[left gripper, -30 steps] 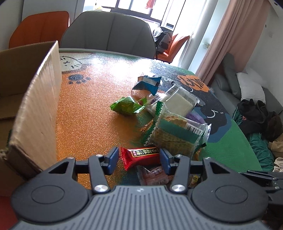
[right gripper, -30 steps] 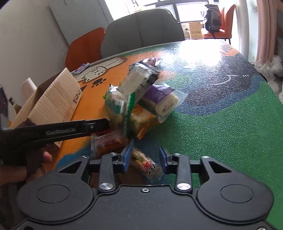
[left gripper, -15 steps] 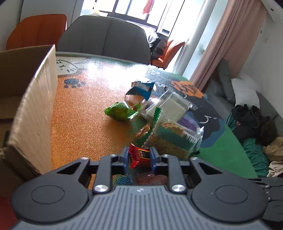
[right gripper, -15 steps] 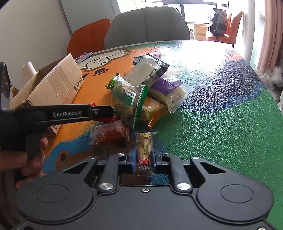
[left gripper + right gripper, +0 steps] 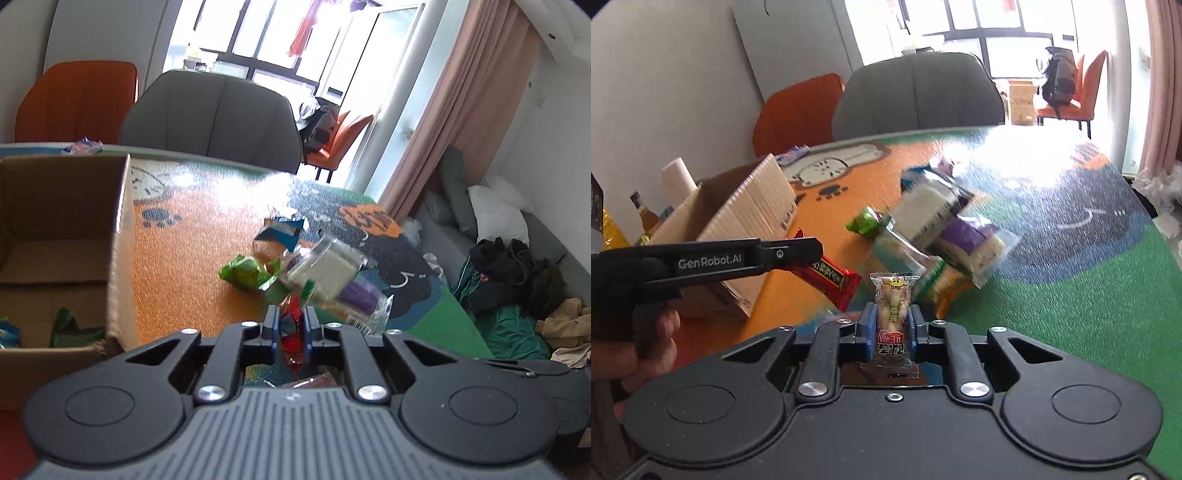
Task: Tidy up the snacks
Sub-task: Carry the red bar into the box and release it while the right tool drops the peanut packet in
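My left gripper (image 5: 290, 325) is shut on a red snack bar (image 5: 291, 339) and holds it above the table; the bar also shows in the right wrist view (image 5: 827, 277), gripped by the left gripper (image 5: 798, 254). My right gripper (image 5: 891, 325) is shut on a small clear peanut snack packet (image 5: 892, 314), lifted off the table. An open cardboard box (image 5: 62, 251) stands at the left, also in the right wrist view (image 5: 738, 214), with a few wrappers inside. A pile of snacks lies mid-table: a green packet (image 5: 245, 271), a white cake pack (image 5: 325, 269), a purple-labelled pack (image 5: 971, 240).
A blue-and-white packet (image 5: 282, 230) lies beyond the pile. The table (image 5: 1052, 277) has a cartoon mat in orange, green and dark blue. A grey chair (image 5: 210, 118) and an orange chair (image 5: 74, 99) stand at the far edge. Bottles (image 5: 642, 218) stand behind the box.
Both grippers closed on their snacks and lifted them off the table. The left gripper rose and turned toward the box, so the box interior now shows.
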The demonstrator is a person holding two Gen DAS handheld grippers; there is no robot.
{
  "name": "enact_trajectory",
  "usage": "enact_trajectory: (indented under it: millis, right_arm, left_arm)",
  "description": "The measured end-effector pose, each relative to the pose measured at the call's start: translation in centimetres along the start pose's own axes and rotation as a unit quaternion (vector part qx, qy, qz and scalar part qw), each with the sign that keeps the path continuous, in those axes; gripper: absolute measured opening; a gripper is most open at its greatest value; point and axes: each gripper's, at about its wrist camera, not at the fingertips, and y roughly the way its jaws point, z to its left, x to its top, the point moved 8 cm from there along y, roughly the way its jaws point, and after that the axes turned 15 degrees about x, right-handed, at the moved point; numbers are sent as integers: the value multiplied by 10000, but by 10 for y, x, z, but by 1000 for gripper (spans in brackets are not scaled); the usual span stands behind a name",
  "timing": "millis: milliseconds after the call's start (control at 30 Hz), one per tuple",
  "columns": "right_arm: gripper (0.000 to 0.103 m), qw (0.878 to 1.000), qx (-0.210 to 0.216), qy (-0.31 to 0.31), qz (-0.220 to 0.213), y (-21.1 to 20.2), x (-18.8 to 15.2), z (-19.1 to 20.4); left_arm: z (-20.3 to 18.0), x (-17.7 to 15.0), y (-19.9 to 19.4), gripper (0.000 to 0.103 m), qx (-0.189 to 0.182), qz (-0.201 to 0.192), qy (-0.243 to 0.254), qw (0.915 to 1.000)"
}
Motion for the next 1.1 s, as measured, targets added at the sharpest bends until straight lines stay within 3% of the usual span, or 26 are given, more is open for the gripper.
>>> enact_trajectory:
  millis: [600,1100]
  right_arm:
    - [16,9986,266,-245,-391,4,40,37]
    - [16,9968,474,-466,-449,25,62,73]
  left_arm:
    - [24,34,-43,12,124,-573,-44,9983]
    - [68,54,-63,12,533,-865,-260,9945]
